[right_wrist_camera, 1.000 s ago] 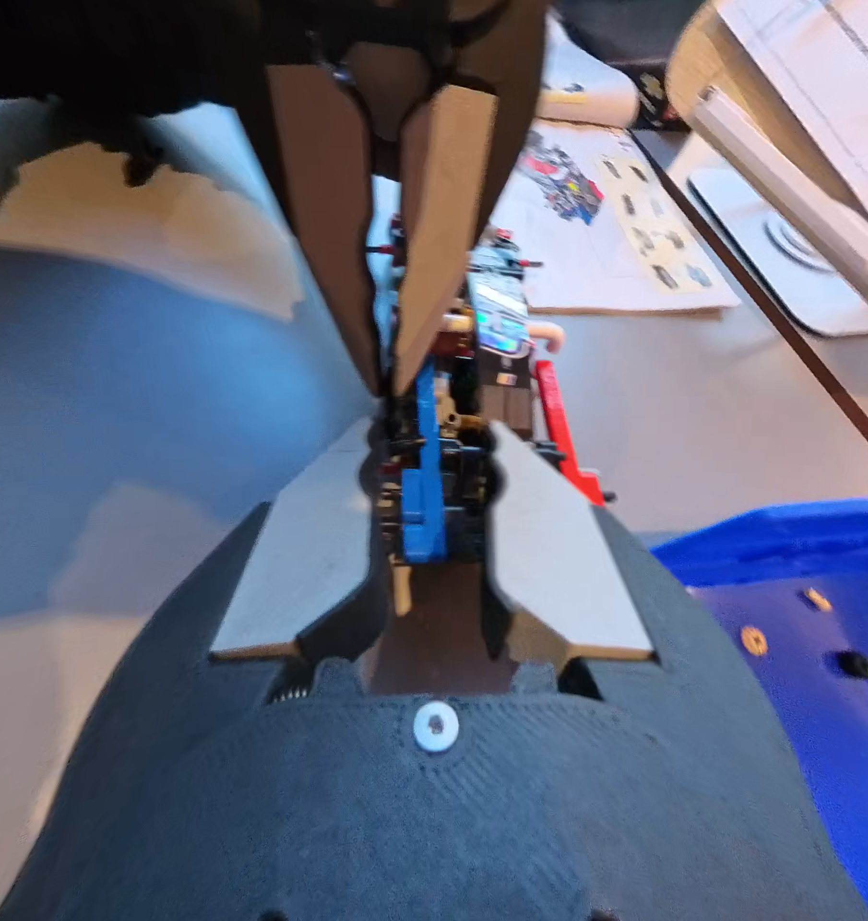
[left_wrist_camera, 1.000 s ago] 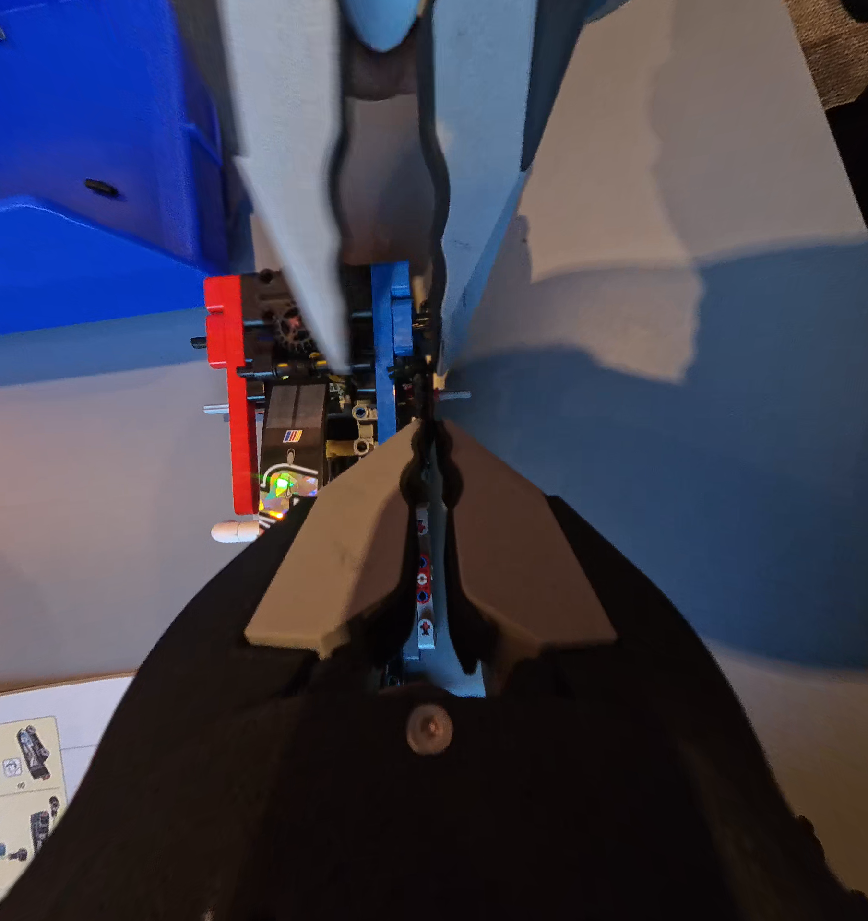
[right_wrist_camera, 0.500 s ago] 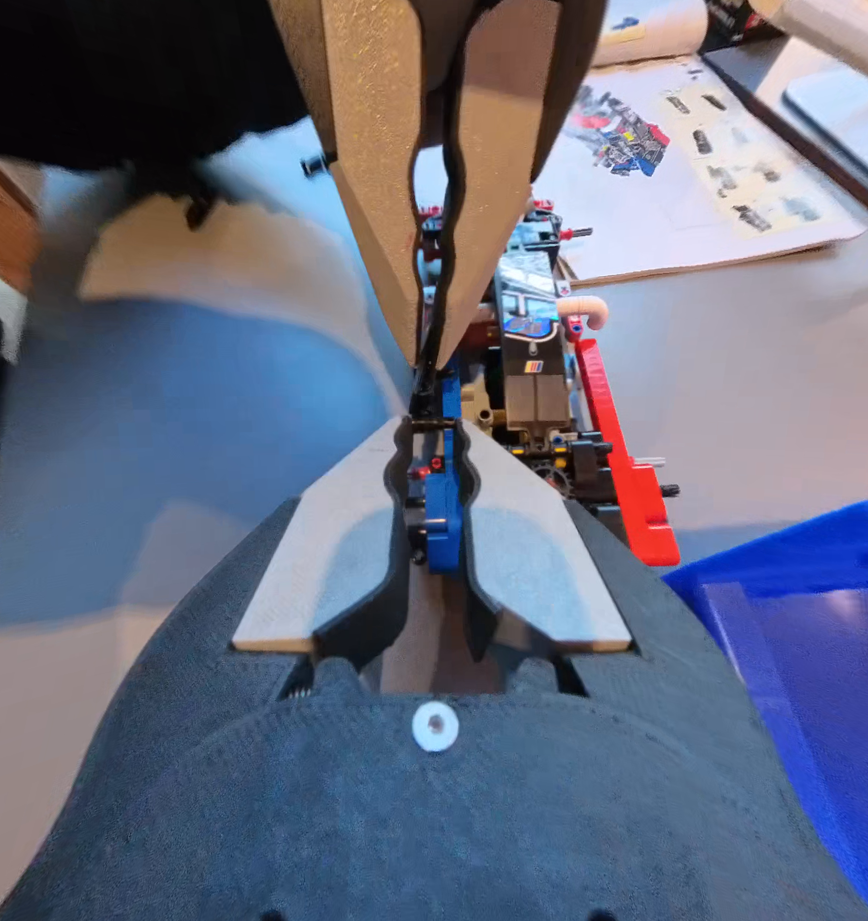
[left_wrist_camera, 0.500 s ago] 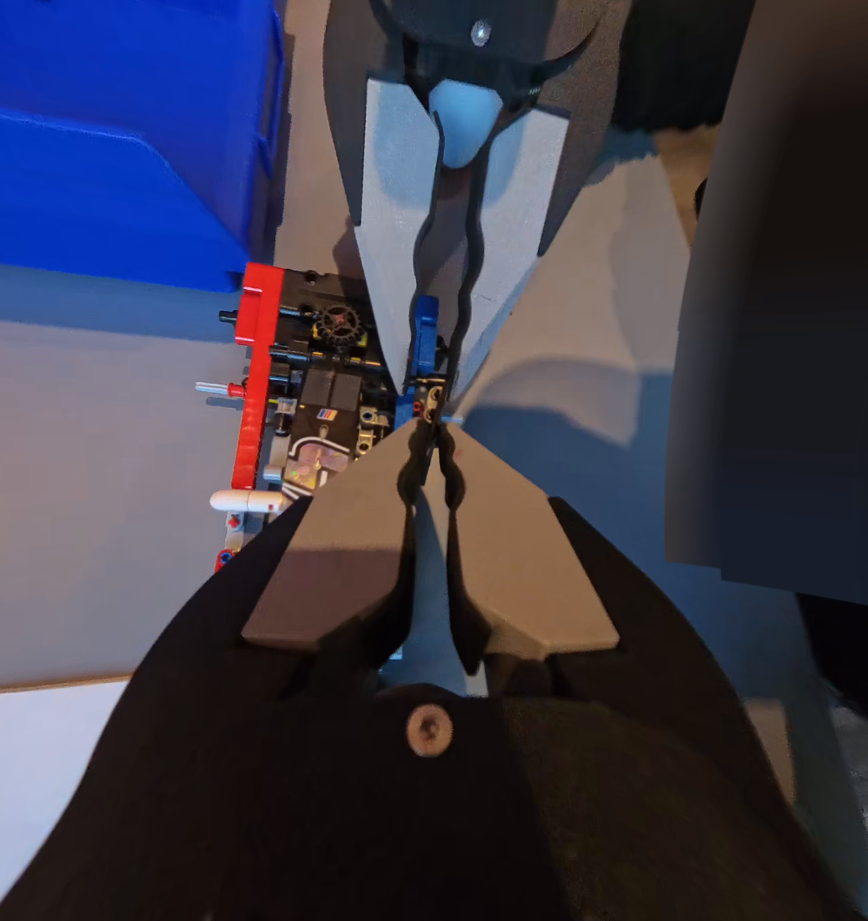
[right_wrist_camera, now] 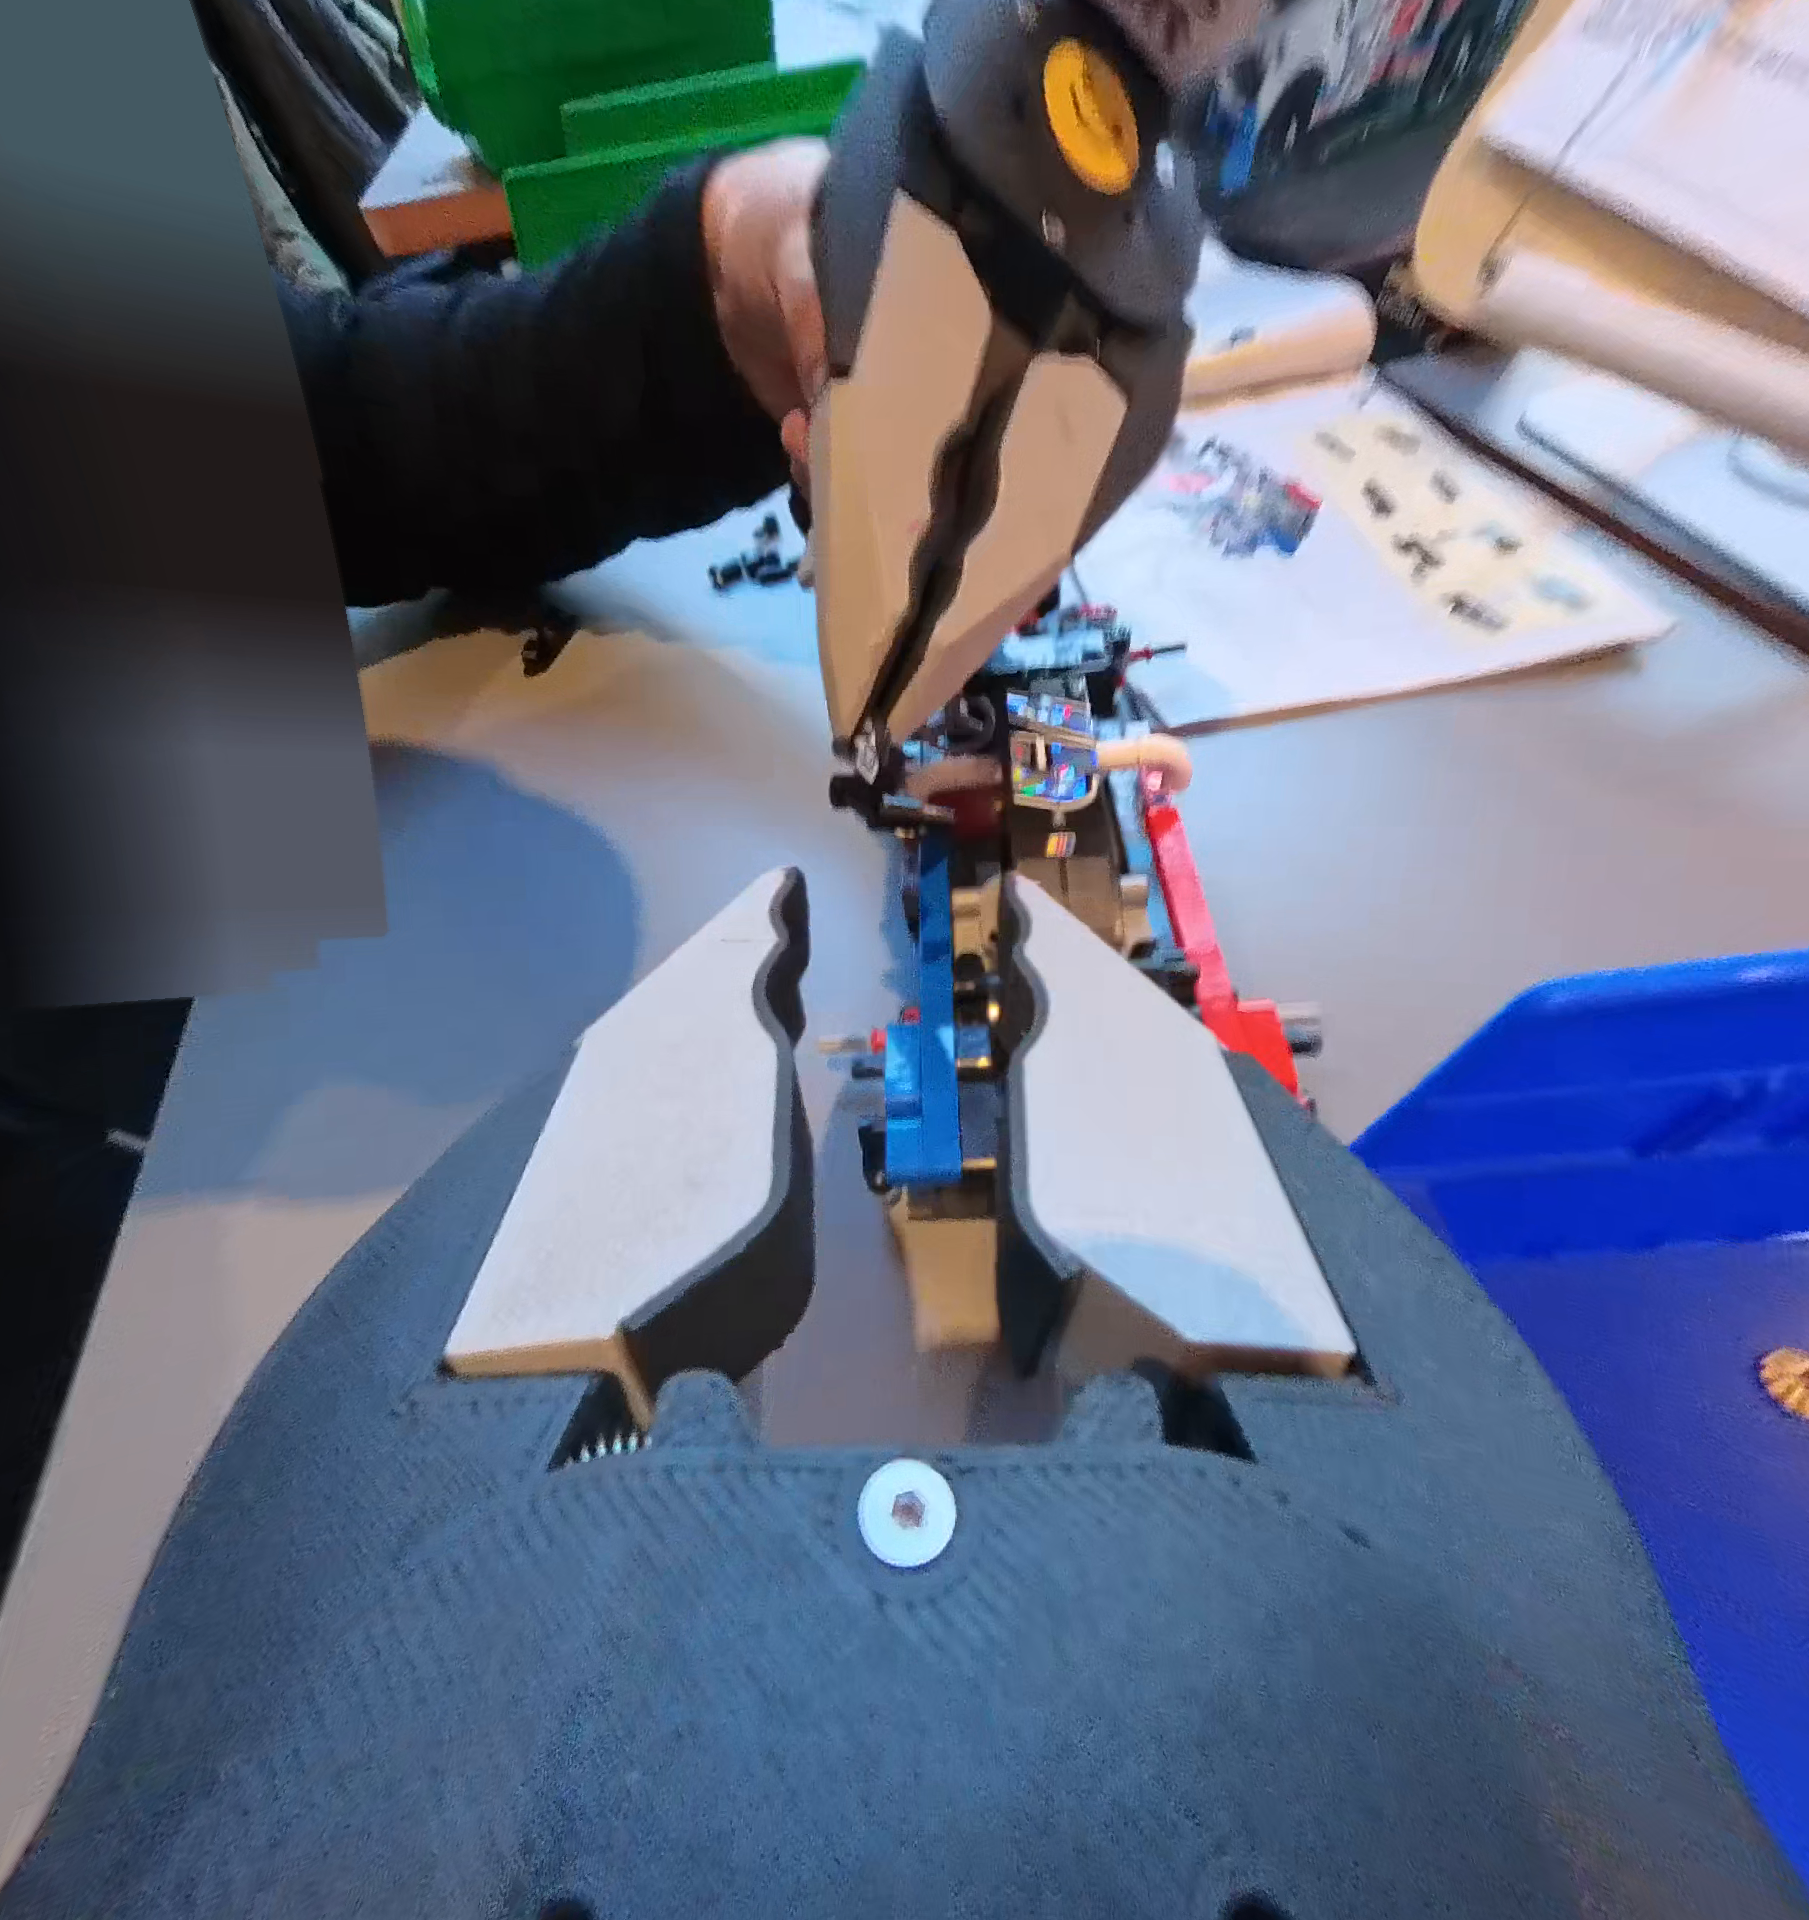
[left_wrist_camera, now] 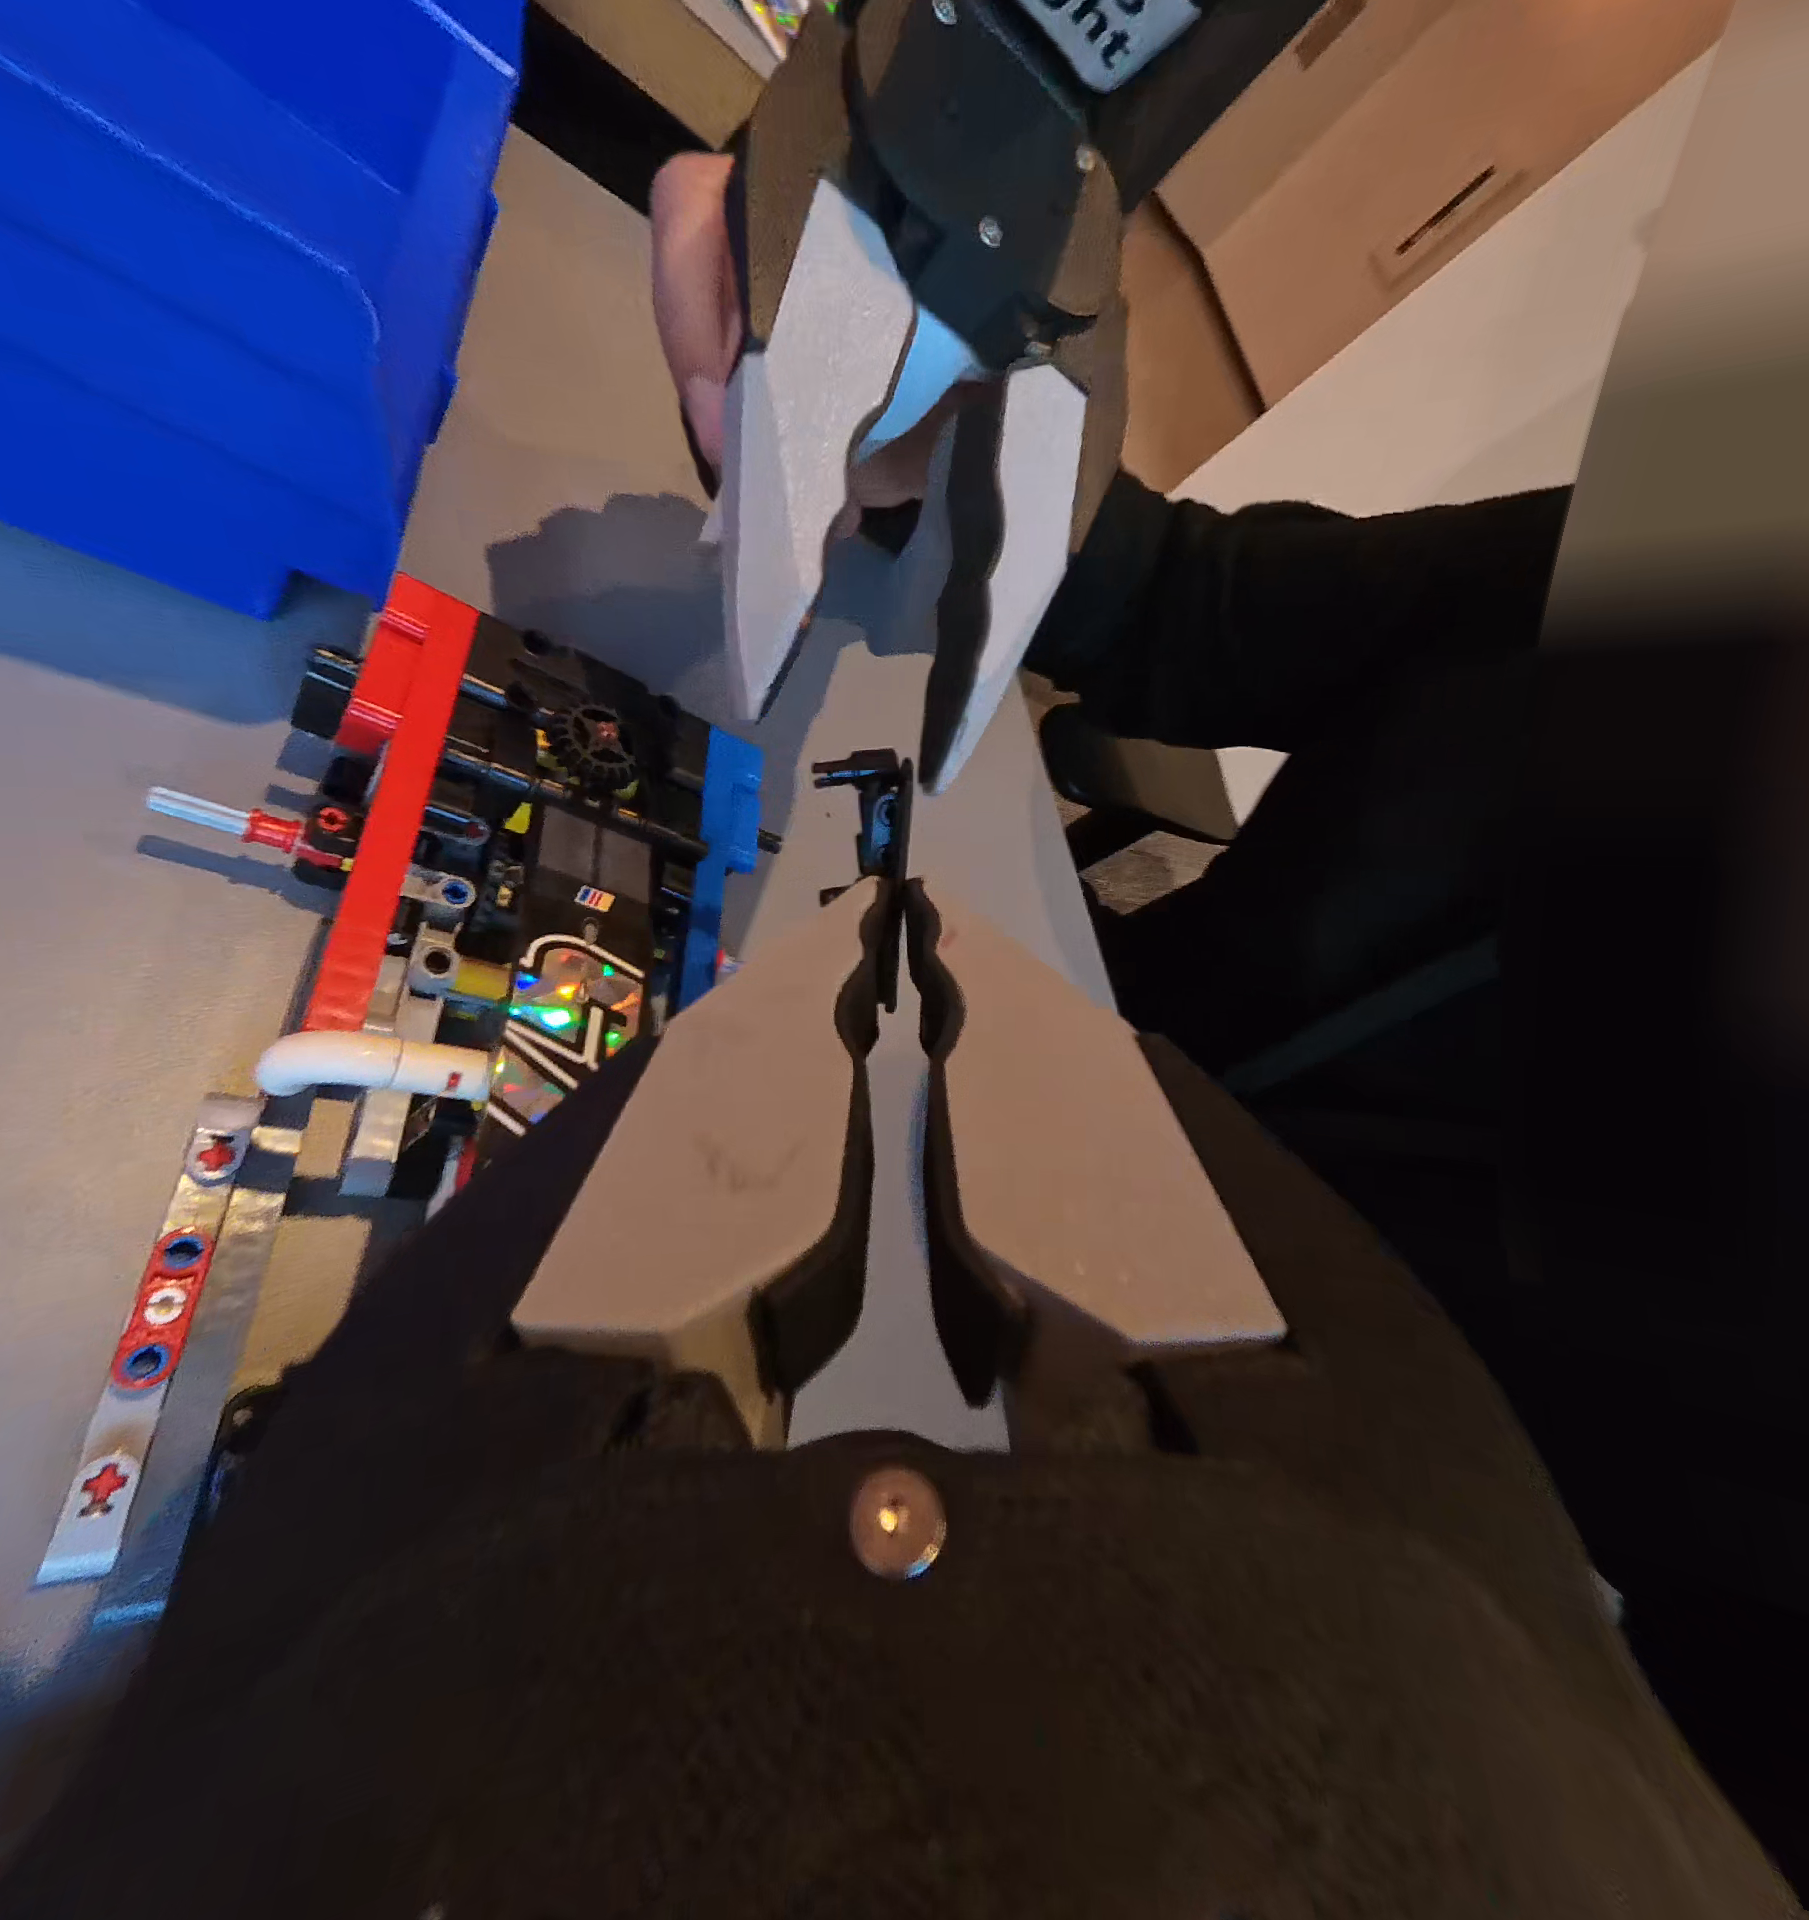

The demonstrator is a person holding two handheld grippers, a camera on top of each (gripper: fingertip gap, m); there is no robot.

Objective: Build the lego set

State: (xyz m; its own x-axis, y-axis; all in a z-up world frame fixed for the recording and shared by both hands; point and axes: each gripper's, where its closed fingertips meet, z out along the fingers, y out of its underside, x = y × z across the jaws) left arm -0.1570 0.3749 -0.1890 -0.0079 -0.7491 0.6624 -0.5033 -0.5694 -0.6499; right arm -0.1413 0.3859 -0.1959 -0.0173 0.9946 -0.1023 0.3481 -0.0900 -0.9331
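Note:
The part-built lego model (left_wrist_camera: pixel 557 873) lies on the grey table, with a red beam (left_wrist_camera: pixel 391 810) on one side and a blue beam (left_wrist_camera: pixel 723 831) on the other. My left gripper (left_wrist_camera: pixel 895 899) is shut on a small black pin piece (left_wrist_camera: pixel 884 826), held just right of the blue beam and clear of it. My right gripper (right_wrist_camera: pixel 900 894) is open and empty, its fingers either side of the blue beam (right_wrist_camera: pixel 926 1049) without touching it. In the right wrist view the left gripper (right_wrist_camera: pixel 869 743) holds the black piece (right_wrist_camera: pixel 864 774) above the model's far end. The right gripper (left_wrist_camera: pixel 848 743) hangs open above the black piece.
A blue bin (left_wrist_camera: pixel 204 312) stands against the model's red side and also shows in the right wrist view (right_wrist_camera: pixel 1606 1143). An instruction booklet (right_wrist_camera: pixel 1347 582) lies beyond the model. Cardboard boxes (left_wrist_camera: pixel 1347 208) and green plates (right_wrist_camera: pixel 619 125) stand farther off. A sleeved hand (right_wrist_camera: pixel 754 270) holds the left gripper. Less than 4 cm separates the two grippers' tips.
My right gripper opened, let go of the blue beam and rose. My left gripper drew away from the blue beam to the right, still shut on the black piece.

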